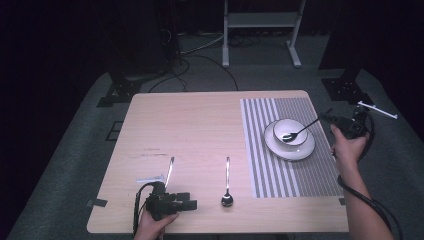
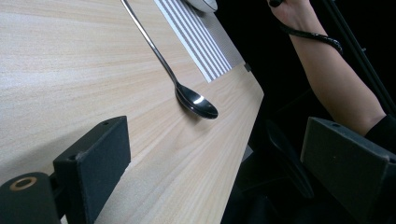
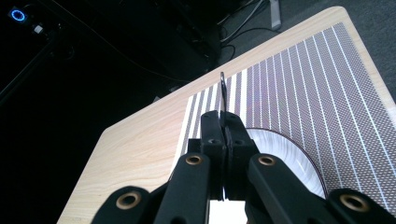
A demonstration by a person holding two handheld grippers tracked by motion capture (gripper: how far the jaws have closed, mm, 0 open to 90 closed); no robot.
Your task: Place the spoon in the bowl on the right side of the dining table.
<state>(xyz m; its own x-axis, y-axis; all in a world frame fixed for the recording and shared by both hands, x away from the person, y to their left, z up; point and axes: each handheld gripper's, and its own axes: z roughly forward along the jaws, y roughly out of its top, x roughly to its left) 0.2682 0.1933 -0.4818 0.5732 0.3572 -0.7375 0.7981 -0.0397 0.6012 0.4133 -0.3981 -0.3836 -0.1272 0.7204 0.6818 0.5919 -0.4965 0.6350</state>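
Observation:
A white bowl (image 1: 290, 131) stands on a white plate (image 1: 300, 149) on the striped placemat (image 1: 280, 170). My right gripper (image 1: 327, 118) is at the table's right edge, shut on the handle of a dark spoon (image 1: 302, 128) whose head lies in the bowl. In the right gripper view the jaws (image 3: 223, 122) pinch that thin handle (image 3: 222, 88) above the plate (image 3: 285, 149). My left gripper (image 1: 192, 204) rests near the front edge, open and holding nothing. A second spoon (image 1: 227, 187) lies just to its right, and it appears ahead of the open jaws (image 2: 217, 140) as a shiny spoon (image 2: 194, 100).
A thin piece of cutlery (image 1: 170, 170) lies beside the left gripper, its near end hidden behind it. A white label (image 1: 150, 178) lies next to it. Cables and a white stand (image 1: 260, 25) are on the floor beyond the wooden table (image 1: 190, 125).

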